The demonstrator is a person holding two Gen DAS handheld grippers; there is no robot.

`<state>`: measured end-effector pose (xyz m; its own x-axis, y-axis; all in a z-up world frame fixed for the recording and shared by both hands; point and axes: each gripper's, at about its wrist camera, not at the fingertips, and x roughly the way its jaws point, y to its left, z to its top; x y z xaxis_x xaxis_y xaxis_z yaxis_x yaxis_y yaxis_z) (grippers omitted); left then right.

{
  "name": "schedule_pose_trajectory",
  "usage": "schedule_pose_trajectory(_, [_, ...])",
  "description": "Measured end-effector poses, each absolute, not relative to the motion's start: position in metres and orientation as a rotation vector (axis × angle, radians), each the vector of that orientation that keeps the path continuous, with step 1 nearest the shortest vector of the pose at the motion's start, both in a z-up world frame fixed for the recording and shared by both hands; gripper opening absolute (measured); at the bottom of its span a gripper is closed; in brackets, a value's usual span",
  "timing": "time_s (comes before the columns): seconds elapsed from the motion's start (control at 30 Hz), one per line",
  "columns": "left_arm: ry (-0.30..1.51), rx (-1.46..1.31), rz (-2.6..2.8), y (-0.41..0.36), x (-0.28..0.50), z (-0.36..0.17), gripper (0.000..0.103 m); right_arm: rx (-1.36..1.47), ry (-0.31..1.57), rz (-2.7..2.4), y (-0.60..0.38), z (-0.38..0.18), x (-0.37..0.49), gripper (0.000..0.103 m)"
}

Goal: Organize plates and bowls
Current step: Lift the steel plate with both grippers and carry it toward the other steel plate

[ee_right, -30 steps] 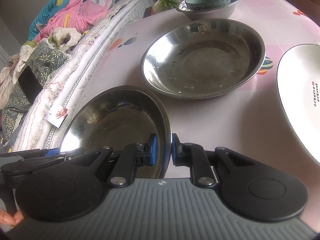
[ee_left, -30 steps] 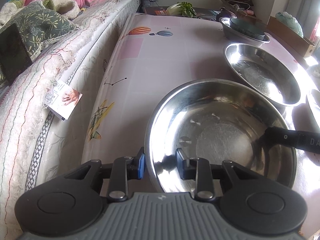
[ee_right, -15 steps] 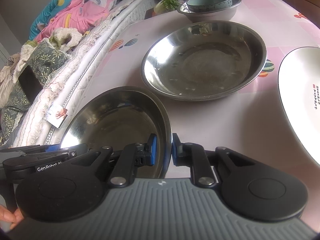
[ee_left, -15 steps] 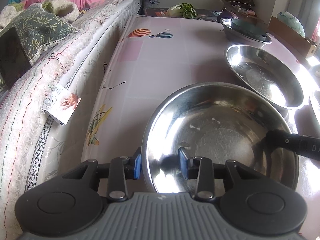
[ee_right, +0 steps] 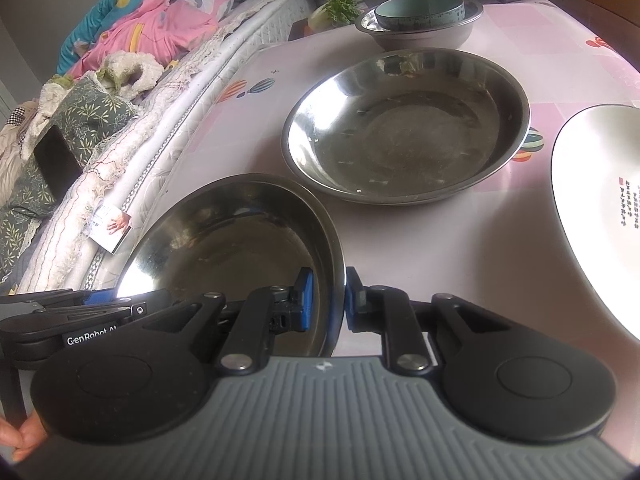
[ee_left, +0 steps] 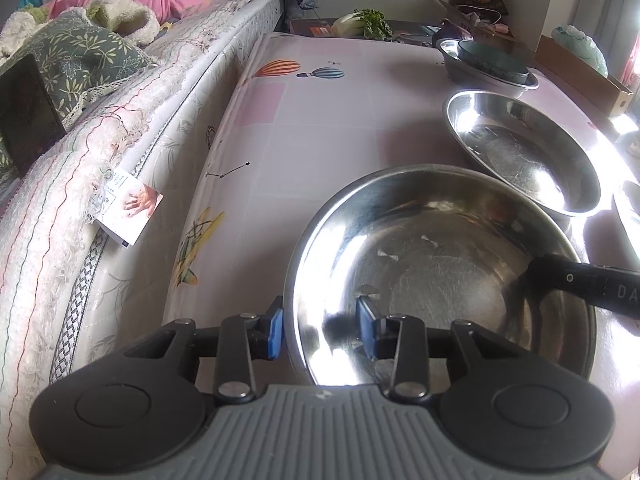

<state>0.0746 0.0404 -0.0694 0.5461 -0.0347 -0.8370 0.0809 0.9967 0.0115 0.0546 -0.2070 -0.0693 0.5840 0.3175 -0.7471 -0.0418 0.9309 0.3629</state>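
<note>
Two handheld grippers meet at the near steel bowl (ee_left: 440,280) on a pink balloon-print tablecloth (ee_left: 320,120) beside a mattress (ee_left: 120,140). The left gripper (ee_left: 322,330) straddles the bowl's left rim, its blue pads parted with daylight between pad and metal, so nothing is pinched. The right gripper (ee_right: 326,300) is nearly closed, its pads clamping the same bowl's right rim. Only the right wrist view shows the white plate (ee_right: 592,200) with small printed characters at the right edge, plus the person's fingertips (ee_right: 20,436) at the lower left; only the left wrist view shows the cardboard box (ee_left: 580,72) at the table's far side. The bowl is shallow, polished and scuffed, mirroring the room. Beyond it sits a second steel bowl (ee_right: 408,128), then a teal bowl (ee_right: 420,10) nested in a grey bowl (ee_right: 420,38).
</note>
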Motion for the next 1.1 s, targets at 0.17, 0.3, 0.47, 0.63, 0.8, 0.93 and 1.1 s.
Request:
schedule_pose_trajectory(0.17, [0.985,0.050,-0.068,0.041,0.071,-0.067,0.037,0.319,0.918,0.217,-0.207,-0.066,0.055,0.016])
schedule_pose_trajectory(0.3, [0.979,0.047,-0.066,0.041,0.070,-0.065,0.037,0.318,0.910,0.221,-0.207,-0.064,0.052,0.016])
schedule_pose_trajectory(0.47, [0.971,0.047,-0.064,0.041,0.068,-0.062,0.037,0.318,0.908,0.221,-0.207,-0.063,0.050,0.016])
schedule_pose_trajectory(0.63, [0.965,0.049,-0.062,0.041,0.066,-0.061,0.037,0.319,0.908,0.222,-0.208,-0.062,0.049,0.016])
schedule_pose_trajectory(0.8, [0.958,0.048,-0.062,0.041,0.065,-0.059,0.037,0.320,0.907,0.222,-0.207,-0.062,0.049,0.016])
schedule_pose_trajectory(0.93, [0.955,0.048,-0.061,0.041,0.065,-0.058,0.037,0.319,0.907,0.222,-0.207,-0.062,0.049,0.017])
schedule_pose_trajectory(1.1, [0.949,0.045,-0.061,0.042,0.065,-0.057,0.037,0.317,0.907,0.222,-0.207,-0.061,0.049,0.017])
